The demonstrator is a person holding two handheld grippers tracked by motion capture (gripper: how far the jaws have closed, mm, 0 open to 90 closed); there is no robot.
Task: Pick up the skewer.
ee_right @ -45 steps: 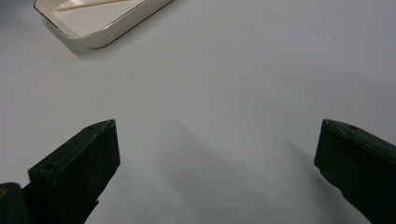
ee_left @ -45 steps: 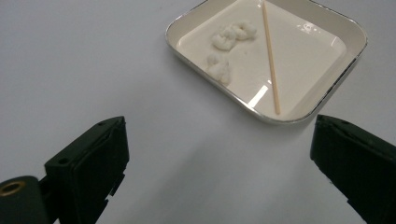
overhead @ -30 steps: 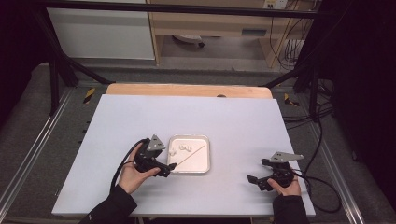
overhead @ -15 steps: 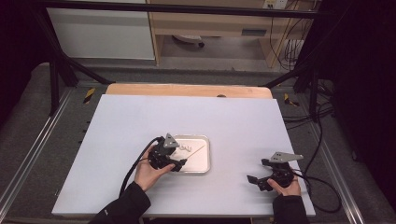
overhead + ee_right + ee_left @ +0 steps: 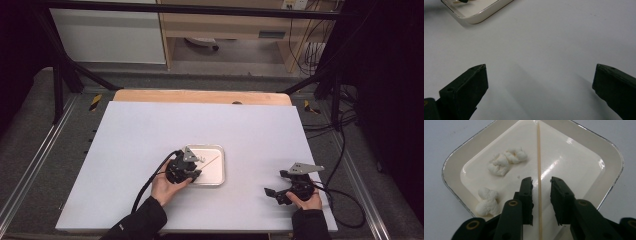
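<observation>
A white tray with a metal rim lies near the middle of the table. In it are a thin wooden skewer and three puffy white pieces. My left gripper reaches down into the tray, one jaw on each side of the skewer. The jaws have just been closing, with a small gap still showing on both sides, so the pads do not press on it. In the high view, the left gripper sits over the tray's left half. My right gripper rests on the table to the right, jaws wide open around nothing.
The tray's corner lies far ahead of the right gripper, across bare table. Cables trail from both grippers toward the near edge. A wooden strip borders the table's far side.
My left gripper moved right from beside the tray to over it and came down. Its jaws narrowed around the skewer. The right gripper stayed still.
</observation>
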